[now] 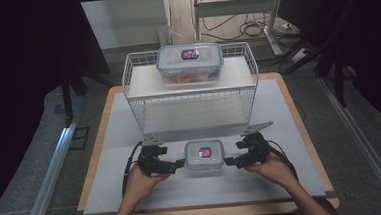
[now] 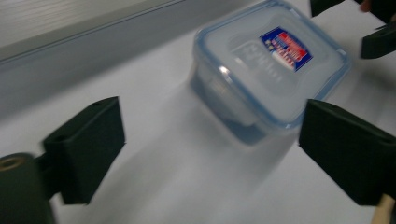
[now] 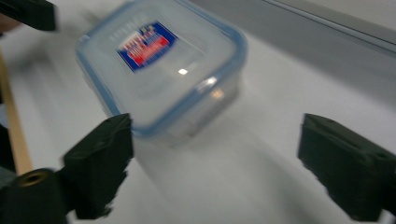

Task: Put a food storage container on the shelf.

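Flanking a small clear plastic box with a blue-rimmed lid (image 1: 204,156), the left gripper (image 1: 178,164) and right gripper (image 1: 230,161) stand beside it. Both sets of jaws gape wide, gripping nothing. A larger matching box (image 1: 190,62) sits on the white wire rack (image 1: 249,79)

Dim room, grey floor (image 1: 26,162), pale wall (image 1: 123,21), metal desk frame (image 1: 274,27), floor cables (image 1: 254,29)

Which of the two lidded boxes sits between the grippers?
The small box on the mat, near the person; the bigger box sits on the wire rack behind.
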### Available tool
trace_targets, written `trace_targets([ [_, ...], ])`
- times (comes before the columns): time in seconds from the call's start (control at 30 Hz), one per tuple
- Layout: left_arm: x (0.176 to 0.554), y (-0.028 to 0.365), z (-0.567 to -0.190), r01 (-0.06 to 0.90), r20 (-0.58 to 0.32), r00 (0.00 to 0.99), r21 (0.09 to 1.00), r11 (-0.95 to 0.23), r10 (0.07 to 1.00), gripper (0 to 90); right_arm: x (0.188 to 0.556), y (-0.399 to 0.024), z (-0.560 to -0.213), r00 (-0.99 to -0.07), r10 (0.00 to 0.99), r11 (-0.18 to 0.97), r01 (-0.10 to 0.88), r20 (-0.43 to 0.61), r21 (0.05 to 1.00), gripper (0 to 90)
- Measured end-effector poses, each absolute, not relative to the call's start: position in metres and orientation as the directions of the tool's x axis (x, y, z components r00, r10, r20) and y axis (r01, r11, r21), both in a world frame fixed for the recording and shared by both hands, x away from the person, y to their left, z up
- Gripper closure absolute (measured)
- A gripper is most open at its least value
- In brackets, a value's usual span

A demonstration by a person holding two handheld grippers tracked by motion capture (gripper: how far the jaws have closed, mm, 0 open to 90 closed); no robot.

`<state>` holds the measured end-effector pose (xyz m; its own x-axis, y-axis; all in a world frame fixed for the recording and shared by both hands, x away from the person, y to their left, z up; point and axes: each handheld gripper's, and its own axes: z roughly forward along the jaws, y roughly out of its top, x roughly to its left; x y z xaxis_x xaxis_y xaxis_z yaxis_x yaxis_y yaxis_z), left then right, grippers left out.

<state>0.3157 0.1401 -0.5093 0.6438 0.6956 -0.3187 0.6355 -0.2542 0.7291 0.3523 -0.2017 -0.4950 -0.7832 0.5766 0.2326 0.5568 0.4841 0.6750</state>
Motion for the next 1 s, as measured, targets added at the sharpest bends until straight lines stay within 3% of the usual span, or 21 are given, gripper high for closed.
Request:
trace_targets([
  [0.1, 0.327, 0.131, -0.513, 0.657, -0.370, 0.653, 0.710, -0.252, 0.661, 14.7, 0.360, -0.195, -0.495, -0.779, 0.554, 0.466, 0.583, 0.294, 0.666, 19.8],
  [0.33, 0.342, 0.125, -0.530, 0.720, -0.492, 0.639, 0.652, -0.236, 0.591, 14.6, 0.374, -0.185, -0.507, -0.749, 0.516, 0.446, 0.648, 0.415, 0.617, 20.2],
  [0.47, 0.342, 0.123, -0.532, 0.719, -0.523, 0.654, 0.655, -0.233, 0.547, 21.3, 0.378, -0.180, -0.511, -0.734, 0.490, 0.440, 0.674, 0.471, 0.593, 23.6],
  [0.77, 0.332, 0.126, -0.525, 0.716, -0.518, 0.648, 0.665, -0.213, 0.559, 38.1, 0.369, -0.183, -0.508, -0.743, 0.483, 0.456, 0.665, 0.463, 0.592, 31.8],
  [1.0, 0.318, 0.131, -0.522, 0.687, -0.494, 0.677, 0.690, -0.227, 0.546, 48.6, 0.358, -0.187, -0.503, -0.770, 0.475, 0.456, 0.629, 0.425, 0.630, 44.1],
])
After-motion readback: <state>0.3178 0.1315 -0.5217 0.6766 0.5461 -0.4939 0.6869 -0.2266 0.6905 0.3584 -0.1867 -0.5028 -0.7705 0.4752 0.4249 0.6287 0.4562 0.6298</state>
